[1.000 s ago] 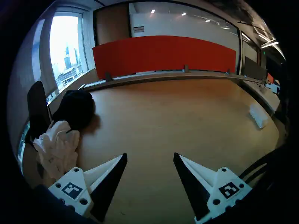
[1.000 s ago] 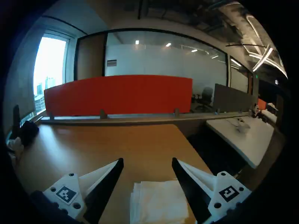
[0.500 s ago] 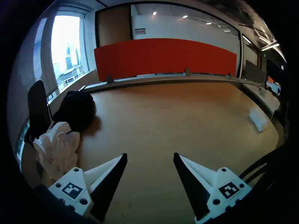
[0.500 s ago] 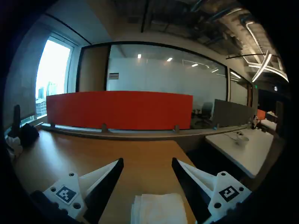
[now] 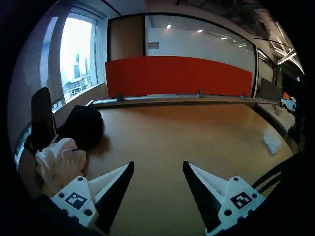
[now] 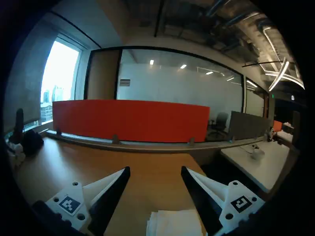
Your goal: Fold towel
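In the left gripper view my left gripper [image 5: 158, 165] stands open above the bare wooden table [image 5: 181, 133], nothing between its fingers. A crumpled pale towel [image 5: 59, 161] lies at the table's left edge, just left of the left finger. A folded white towel [image 5: 272, 141] rests far off at the right edge. In the right gripper view my right gripper [image 6: 155, 169] is open, and the folded white towel [image 6: 175, 223] lies flat on the table right below and between its fingers, untouched.
A black bag [image 5: 82, 124] sits behind the crumpled towel, with a dark chair back [image 5: 41, 114] at the left. A red divider panel [image 5: 177, 76] runs along the table's far edge. A white desk [image 6: 256, 161] stands beyond a gap to the right.
Both gripper views have tilted upward, so the table and towels sit lower in each picture. The folded towel has slid down toward the bottom of the right gripper view. Both grippers stay open.
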`<move>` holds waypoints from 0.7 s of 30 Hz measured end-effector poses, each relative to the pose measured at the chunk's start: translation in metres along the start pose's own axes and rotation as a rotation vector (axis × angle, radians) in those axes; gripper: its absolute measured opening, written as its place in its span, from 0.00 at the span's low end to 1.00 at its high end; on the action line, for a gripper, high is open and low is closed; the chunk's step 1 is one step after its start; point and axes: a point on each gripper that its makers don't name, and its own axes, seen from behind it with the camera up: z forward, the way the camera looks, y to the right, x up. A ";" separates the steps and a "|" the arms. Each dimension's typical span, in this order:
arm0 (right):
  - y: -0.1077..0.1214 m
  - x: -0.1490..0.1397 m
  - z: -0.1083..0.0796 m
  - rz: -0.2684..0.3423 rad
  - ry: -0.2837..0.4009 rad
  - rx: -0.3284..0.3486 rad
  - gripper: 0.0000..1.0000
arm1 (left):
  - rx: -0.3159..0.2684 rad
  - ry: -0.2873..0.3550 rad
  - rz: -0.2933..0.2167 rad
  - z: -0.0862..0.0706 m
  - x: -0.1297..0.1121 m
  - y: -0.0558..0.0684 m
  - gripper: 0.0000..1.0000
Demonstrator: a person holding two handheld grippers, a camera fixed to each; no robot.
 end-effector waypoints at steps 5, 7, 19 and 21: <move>-0.018 0.006 0.001 -0.002 0.002 0.019 1.00 | 0.017 0.075 -0.009 0.006 0.028 -0.008 0.92; -0.025 0.009 0.001 -0.002 0.003 0.027 1.00 | 0.021 0.108 -0.015 0.008 0.041 -0.010 0.92; -0.073 0.028 0.006 0.022 0.018 0.072 1.00 | 0.034 0.247 -0.017 0.023 0.102 -0.027 0.92; -0.081 0.032 0.007 0.026 0.025 0.075 1.00 | 0.034 0.261 -0.016 0.026 0.110 -0.029 0.92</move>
